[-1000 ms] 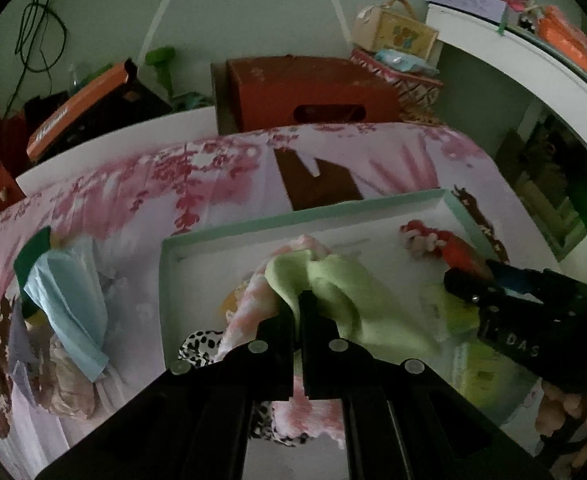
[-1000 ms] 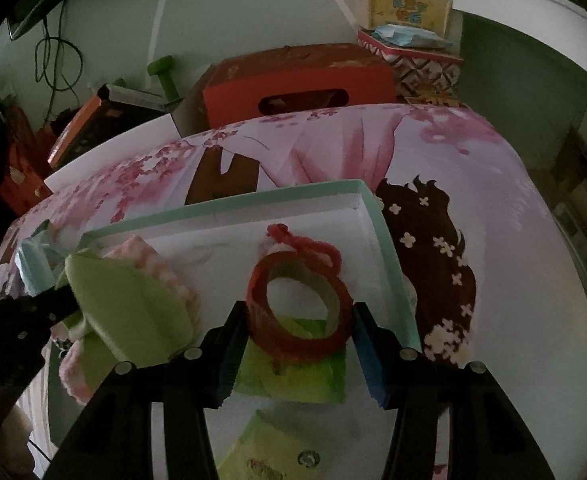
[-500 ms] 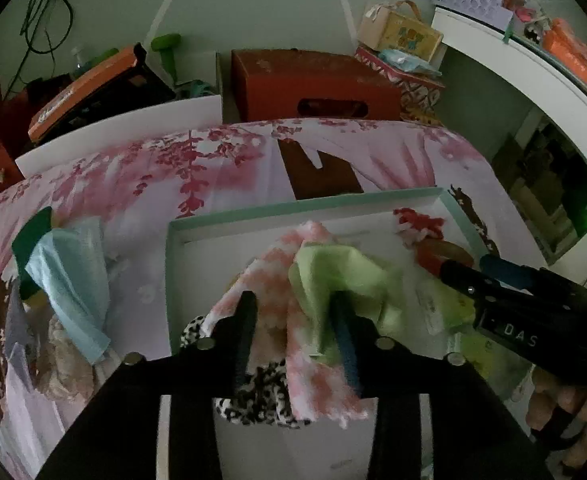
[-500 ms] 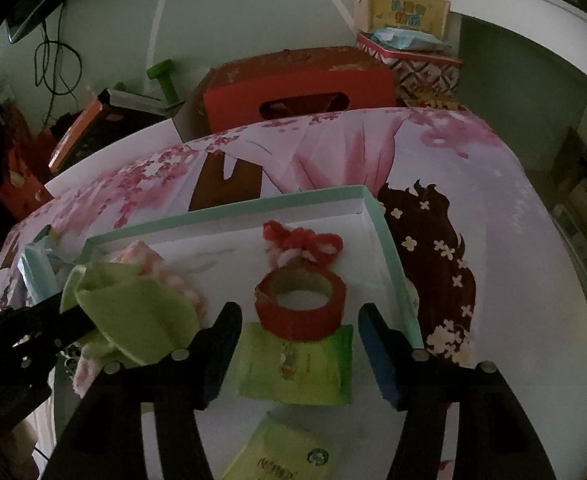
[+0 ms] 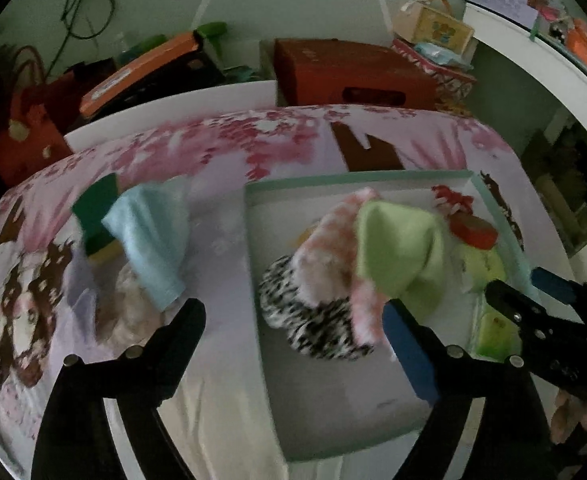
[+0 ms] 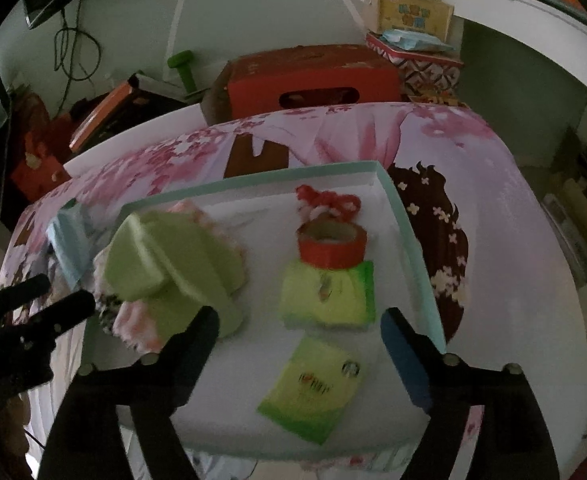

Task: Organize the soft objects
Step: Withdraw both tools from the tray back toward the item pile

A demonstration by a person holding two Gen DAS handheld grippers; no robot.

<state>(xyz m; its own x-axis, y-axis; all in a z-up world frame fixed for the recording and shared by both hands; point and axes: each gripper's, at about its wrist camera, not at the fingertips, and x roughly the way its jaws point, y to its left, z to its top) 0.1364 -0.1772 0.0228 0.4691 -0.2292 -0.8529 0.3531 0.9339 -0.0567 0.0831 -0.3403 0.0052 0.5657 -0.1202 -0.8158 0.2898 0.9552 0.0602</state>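
Note:
A shallow box (image 5: 253, 216) (image 6: 397, 196) with a mint rim lies on the flowered bedcover. In it a green cloth (image 5: 397, 248) (image 6: 173, 264) rests on a pink cloth (image 5: 325, 244) and a black-and-white spotted cloth (image 5: 313, 320). A red tape roll (image 6: 331, 246) (image 5: 473, 230) stands against a red yarn bundle (image 6: 325, 200), with two green packets (image 6: 327, 292) (image 6: 313, 388) in front. My left gripper (image 5: 293, 328) is opening, its jaws wide apart and empty, pulled back from the cloths. My right gripper (image 6: 297, 332) is opening too, empty, short of the tape roll.
Left of the box on the bed lie a light blue cloth (image 5: 153, 236), a green and yellow sponge (image 5: 95, 216) and a pale crumpled cloth (image 5: 125, 312). Red and orange boxes (image 5: 349, 72) stand behind the bed. A white shelf (image 5: 541, 64) curves along the right.
My left gripper let go of the green cloth, which dropped onto the pink cloth, and pulled back. My right gripper released the tape roll, now standing in the box, and drew back.

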